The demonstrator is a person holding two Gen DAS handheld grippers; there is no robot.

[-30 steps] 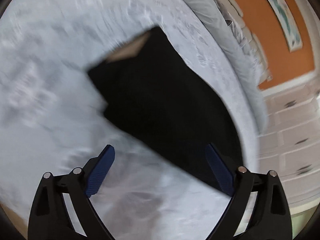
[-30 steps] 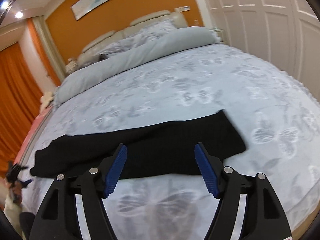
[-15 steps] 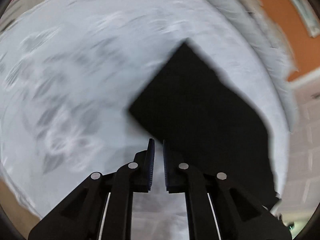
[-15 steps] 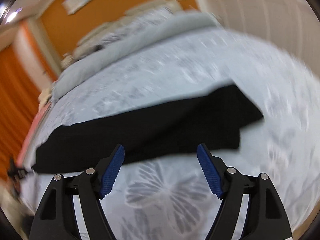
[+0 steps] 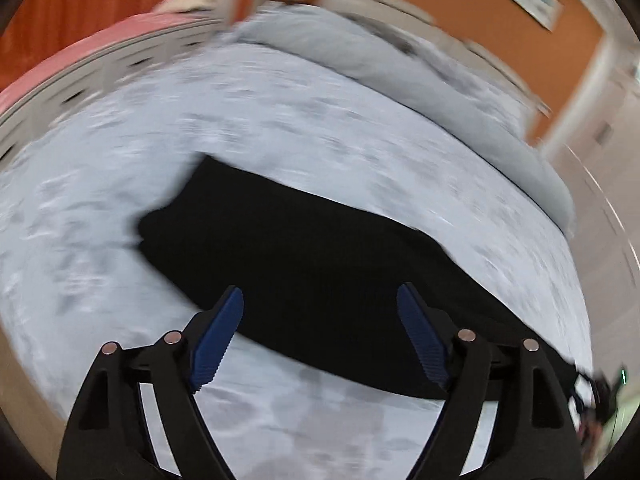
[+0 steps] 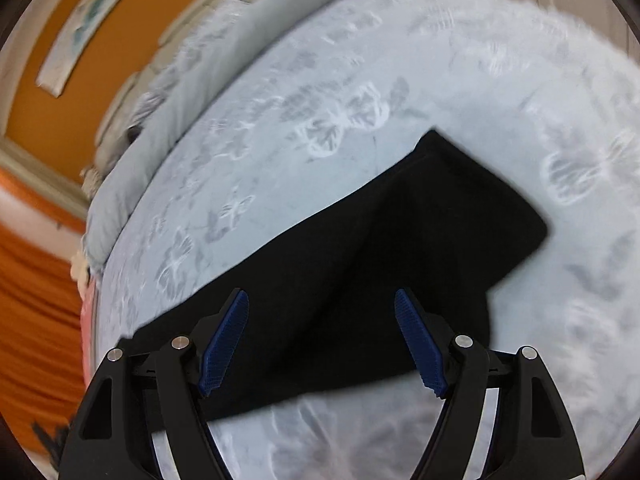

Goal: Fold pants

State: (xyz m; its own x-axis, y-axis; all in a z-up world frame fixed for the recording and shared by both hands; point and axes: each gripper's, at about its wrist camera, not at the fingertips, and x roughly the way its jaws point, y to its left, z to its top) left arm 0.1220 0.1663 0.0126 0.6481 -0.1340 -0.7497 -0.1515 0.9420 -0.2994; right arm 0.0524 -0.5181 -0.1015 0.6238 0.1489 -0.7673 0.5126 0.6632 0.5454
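Black pants [image 5: 304, 264] lie folded lengthwise in a long strip on a pale grey butterfly-print bed cover [image 5: 280, 120]. They also show in the right wrist view [image 6: 380, 248], where one end of the strip sits at the right. My left gripper [image 5: 320, 336] is open and empty, hovering over the near edge of the pants. My right gripper [image 6: 322, 340] is open and empty, hovering over the pants near that end. Both views are motion-blurred.
A rolled grey duvet [image 5: 440, 92] and pillows [image 6: 168, 80] lie along the head of the bed. An orange wall with a framed picture [image 6: 92, 16] stands behind. Orange curtains [image 6: 36, 300] hang at the left, and white cupboard doors [image 5: 600, 128] are at the right.
The left gripper shut half a second ago and has opened again; its view swung round to face the headboard. The right gripper moved in closer over the end of the pants, staying open.
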